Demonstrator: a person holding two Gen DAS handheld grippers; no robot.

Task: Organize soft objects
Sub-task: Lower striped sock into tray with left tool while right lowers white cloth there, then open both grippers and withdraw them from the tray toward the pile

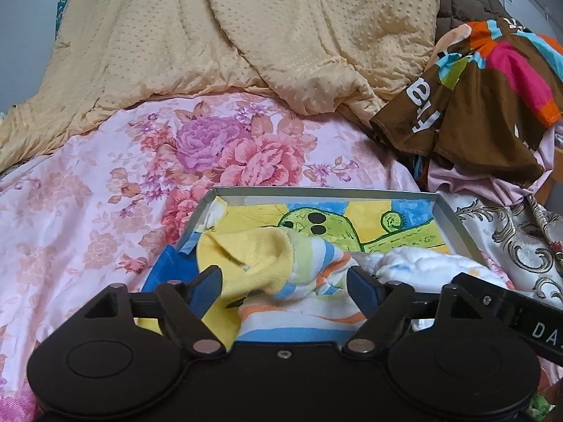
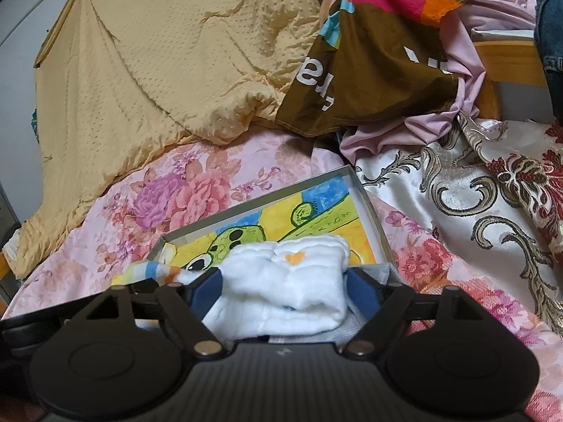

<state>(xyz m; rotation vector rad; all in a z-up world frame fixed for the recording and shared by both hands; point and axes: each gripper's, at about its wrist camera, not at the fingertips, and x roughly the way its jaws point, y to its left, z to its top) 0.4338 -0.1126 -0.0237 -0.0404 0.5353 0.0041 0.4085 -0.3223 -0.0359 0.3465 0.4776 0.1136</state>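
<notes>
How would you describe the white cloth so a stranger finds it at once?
Find the shallow grey box with a cartoon drawing inside, on the pink floral bedsheet. The folded white quilted cloth lies at its near end. Unlike the yellow striped cloth beside it, it bears one small orange heart.

Large white letters on brown cloth (image 1: pixel 454 119), right of yellow blanket (image 1: pixel 246 35): only a fragment, roughly "ely", running sideways and cut by folds. Same cloth (image 2: pixel 369 81) from right wrist: partial white letters, "a" legible, others broken. White "DA" on black bar (image 1: pixel 527 323) at lower right, remainder cut off. Small scribbles on drawing (image 1: pixel 404 225) in box, below the blanket, illegible.
</notes>
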